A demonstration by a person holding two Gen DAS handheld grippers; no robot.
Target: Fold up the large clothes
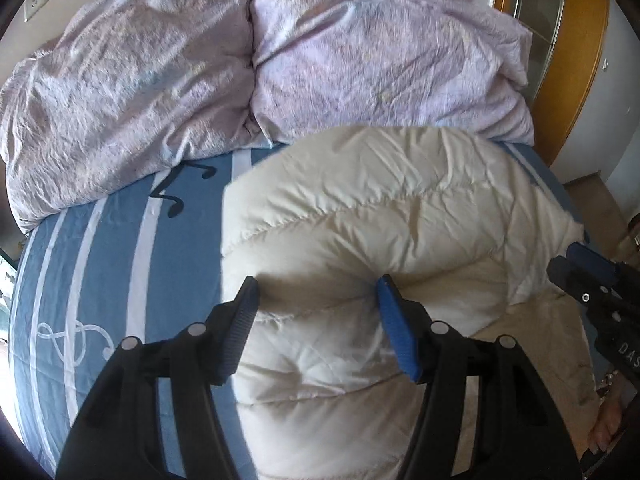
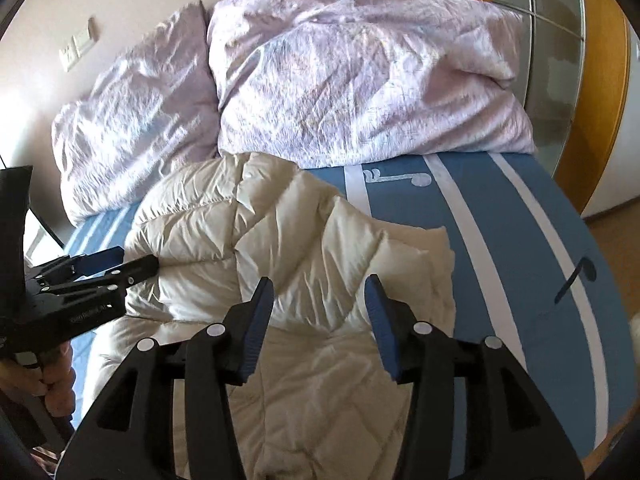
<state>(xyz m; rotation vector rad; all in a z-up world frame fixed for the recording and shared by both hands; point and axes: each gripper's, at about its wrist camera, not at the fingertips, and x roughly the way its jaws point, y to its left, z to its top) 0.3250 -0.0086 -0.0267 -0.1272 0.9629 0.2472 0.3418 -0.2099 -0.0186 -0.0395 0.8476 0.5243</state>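
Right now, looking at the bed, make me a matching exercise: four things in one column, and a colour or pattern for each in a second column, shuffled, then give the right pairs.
Things:
1. puffy jacket
2. bed sheet
3. pillows
4. finger pads of the left hand-held gripper, pads

Colours:
A. blue with white stripes and music notes
B. pale lilac, crinkled
C. cream white, quilted
D. plain blue, on black arms

Pairs: 1-C, 2-A, 3-B, 4-D
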